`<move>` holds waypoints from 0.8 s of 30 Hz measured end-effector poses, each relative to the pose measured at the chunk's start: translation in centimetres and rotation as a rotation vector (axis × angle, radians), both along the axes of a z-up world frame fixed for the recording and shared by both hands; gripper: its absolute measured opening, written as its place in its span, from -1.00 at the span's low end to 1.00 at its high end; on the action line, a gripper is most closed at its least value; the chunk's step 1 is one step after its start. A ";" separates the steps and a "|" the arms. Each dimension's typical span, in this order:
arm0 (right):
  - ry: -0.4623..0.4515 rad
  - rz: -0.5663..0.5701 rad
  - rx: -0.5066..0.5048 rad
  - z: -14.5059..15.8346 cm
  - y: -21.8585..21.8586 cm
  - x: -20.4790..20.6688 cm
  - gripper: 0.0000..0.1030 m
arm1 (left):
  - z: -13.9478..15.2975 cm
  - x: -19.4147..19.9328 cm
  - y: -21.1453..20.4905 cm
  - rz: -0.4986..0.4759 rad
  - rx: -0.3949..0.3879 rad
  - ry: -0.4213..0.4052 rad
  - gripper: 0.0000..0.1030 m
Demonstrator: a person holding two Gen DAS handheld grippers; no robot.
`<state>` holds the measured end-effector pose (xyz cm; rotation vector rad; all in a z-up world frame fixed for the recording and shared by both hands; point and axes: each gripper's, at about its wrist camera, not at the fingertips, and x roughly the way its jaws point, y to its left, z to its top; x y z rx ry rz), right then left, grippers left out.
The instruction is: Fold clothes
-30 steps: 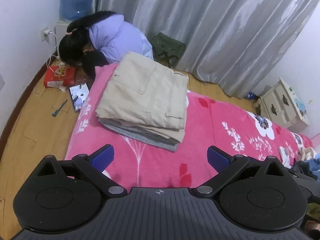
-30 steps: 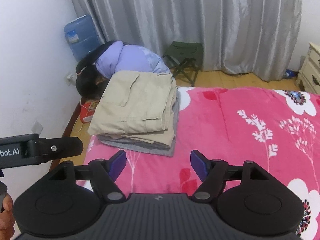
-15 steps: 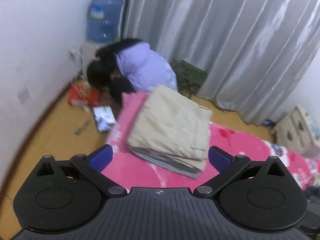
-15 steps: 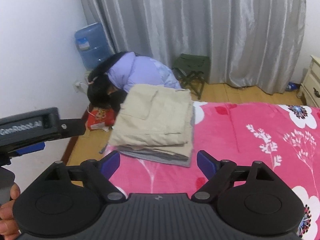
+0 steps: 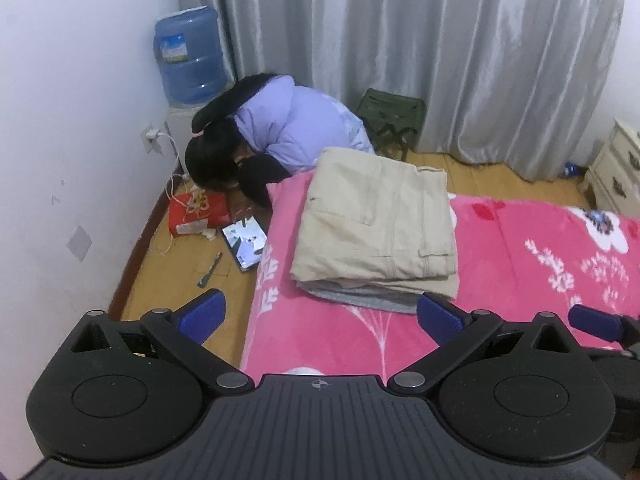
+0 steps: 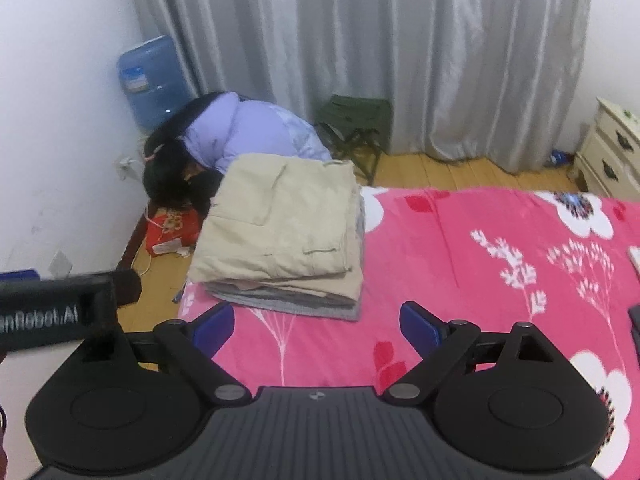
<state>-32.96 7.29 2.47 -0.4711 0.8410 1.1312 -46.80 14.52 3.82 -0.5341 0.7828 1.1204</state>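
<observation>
You have one stack of folded clothes (image 5: 374, 236) at centre frame, on the near left corner of the pink blanket (image 5: 520, 280): beige on top, grey beneath, inner layers too compressed to count. Your left gripper (image 5: 320, 316) stands apart, empty. Your right gripper (image 6: 316, 324) has just been widening, nothing between. A person in a purple jacket (image 5: 288, 124) crouches upper left; one water bottle (image 5: 188, 60) stands behind.

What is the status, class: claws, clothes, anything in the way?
Left claw open, empty. Right claw open, empty, jaws just been opening. Folded clothes stack squared on bed corner, beige on top. Nothing between claws and stack; person crouched beyond the bed.
</observation>
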 end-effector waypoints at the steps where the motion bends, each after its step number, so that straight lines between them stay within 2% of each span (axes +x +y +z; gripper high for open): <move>1: 0.000 -0.010 -0.005 -0.1 0.0 -0.1 0.80 | 0.0 0.0 -0.1 0.000 0.002 0.005 1.00; 8: -0.021 -0.019 -0.016 -0.3 0.4 -0.6 0.80 | 0.2 -0.4 0.4 0.022 0.003 0.032 1.00; 24: -0.048 -0.036 -0.017 -0.3 1.2 -0.2 0.80 | 0.4 -1.3 1.5 0.035 0.016 0.036 1.00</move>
